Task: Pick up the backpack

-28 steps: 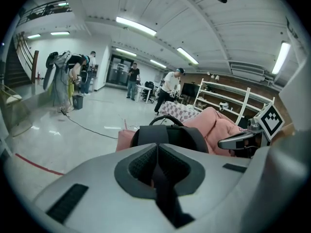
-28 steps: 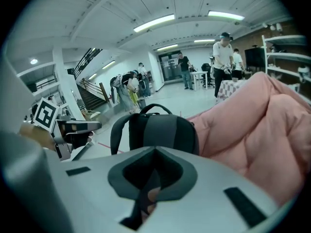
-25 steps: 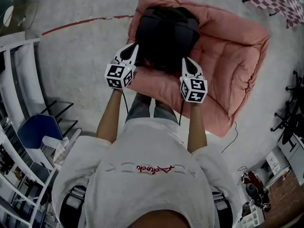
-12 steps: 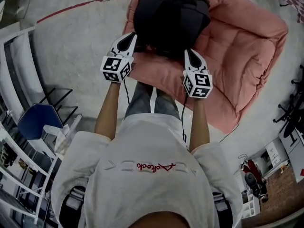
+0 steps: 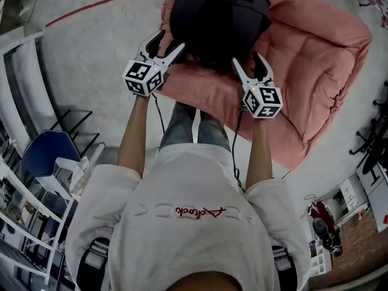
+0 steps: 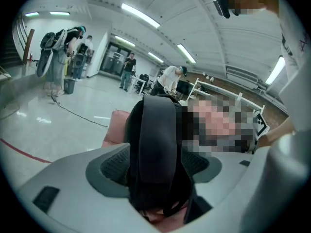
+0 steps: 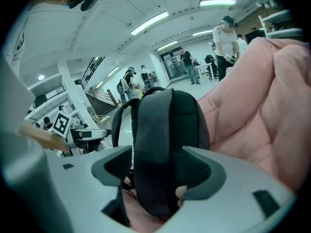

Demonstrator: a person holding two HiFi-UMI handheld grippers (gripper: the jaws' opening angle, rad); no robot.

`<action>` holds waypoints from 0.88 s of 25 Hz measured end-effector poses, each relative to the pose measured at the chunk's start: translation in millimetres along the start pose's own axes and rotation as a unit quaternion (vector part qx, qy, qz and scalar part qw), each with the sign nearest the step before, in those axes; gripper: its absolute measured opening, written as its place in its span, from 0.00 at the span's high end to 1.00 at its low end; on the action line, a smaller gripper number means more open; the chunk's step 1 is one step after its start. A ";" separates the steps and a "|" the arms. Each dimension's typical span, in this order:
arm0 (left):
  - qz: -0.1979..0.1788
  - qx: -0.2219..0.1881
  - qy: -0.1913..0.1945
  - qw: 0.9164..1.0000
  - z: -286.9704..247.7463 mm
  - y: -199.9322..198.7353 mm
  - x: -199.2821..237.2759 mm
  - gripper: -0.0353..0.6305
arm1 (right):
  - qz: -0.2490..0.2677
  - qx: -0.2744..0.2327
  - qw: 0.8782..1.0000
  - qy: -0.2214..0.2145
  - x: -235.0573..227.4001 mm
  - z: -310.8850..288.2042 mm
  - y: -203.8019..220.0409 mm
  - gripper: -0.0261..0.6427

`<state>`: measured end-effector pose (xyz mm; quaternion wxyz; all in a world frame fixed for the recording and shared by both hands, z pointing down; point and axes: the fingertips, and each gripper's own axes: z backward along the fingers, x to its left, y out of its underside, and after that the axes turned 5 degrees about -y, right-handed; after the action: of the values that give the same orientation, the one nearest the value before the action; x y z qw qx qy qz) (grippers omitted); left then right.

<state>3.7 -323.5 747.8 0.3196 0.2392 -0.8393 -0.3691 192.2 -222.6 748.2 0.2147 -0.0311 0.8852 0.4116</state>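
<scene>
On the pink quilted cushion (image 5: 303, 59), black fabric backpack (image 5: 218, 17); gripper views alone reveal left gripper (image 5: 170, 40) and right gripper (image 5: 247, 59) jaws opening wide around padded straps (image 6: 155, 149), apparently loose.

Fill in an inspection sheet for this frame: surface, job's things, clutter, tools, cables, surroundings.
Surface: pink cushion lying on a grey floor.
Job's things: black backpack rests on the cushion, straps toward the person.
Clutter: nothing seen.
Tools: left tool and right tool are both opening, each with a backpack strap between its jaws, not clamped.
Cables: a dark lead trails from each tool.
Surroundings: blue chair, white shelving, red floor line; people stand farther off.
</scene>
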 end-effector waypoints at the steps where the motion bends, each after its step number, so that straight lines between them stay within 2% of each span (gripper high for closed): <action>1: 0.000 -0.003 0.004 1.000 -2.4 -3.9 -1.2 0.48 | 0.001 0.000 1.000 -0.001 -1.4 -1.5 -2.0 0.50; 8: -0.017 -0.016 0.023 0.999 -30.8 -28.5 -5.0 0.46 | 0.018 0.004 1.000 -0.014 -3.4 -21.7 -11.5 0.48; 12: -0.033 -0.017 0.047 0.998 -48.0 -42.3 -10.2 0.46 | 0.026 0.005 0.999 -0.030 -2.2 -35.6 -22.1 0.49; 22: -0.056 -0.004 0.093 0.994 -71.8 -49.4 -34.0 0.46 | 0.038 0.018 0.994 -0.102 7.2 -50.5 -30.5 0.49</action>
<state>86.3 -365.6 735.0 0.3761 0.3180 -0.7898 -0.3657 174.9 -279.3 752.3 0.2884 0.0486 0.8667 0.4041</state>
